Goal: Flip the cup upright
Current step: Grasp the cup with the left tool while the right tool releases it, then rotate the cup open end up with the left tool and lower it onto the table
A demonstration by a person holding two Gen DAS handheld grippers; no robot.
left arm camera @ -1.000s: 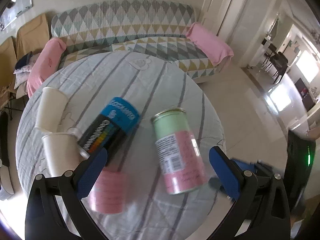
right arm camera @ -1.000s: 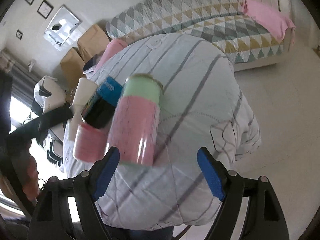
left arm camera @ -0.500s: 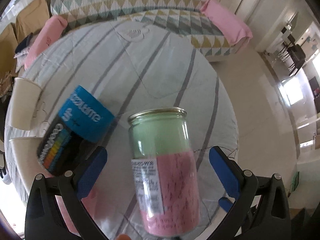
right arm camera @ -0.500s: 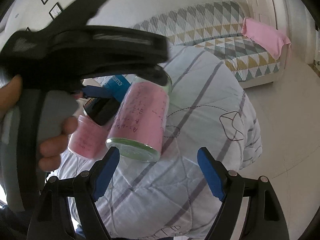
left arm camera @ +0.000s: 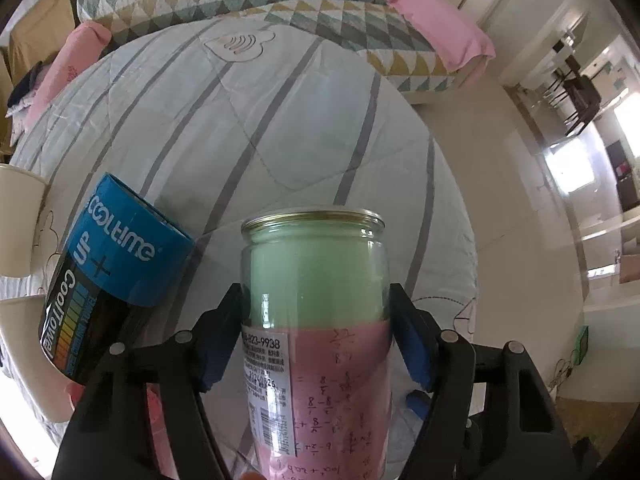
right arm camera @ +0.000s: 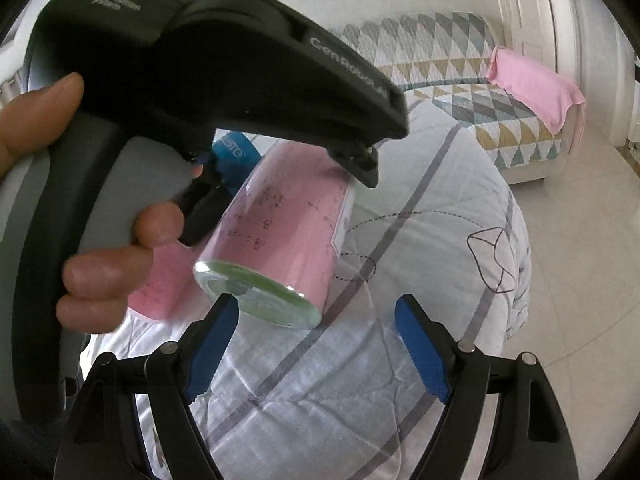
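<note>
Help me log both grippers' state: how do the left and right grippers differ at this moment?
The left gripper is shut on the glass jar, its blue pads pressed against both sides; the right gripper is open and holds nothing. The left one has the jar tilted above the striped cloth; the right sits just below the jar's base. Both have blue pads on black fingers.

Probably a home living room: patterned sofa, quilt-covered table.
</note>
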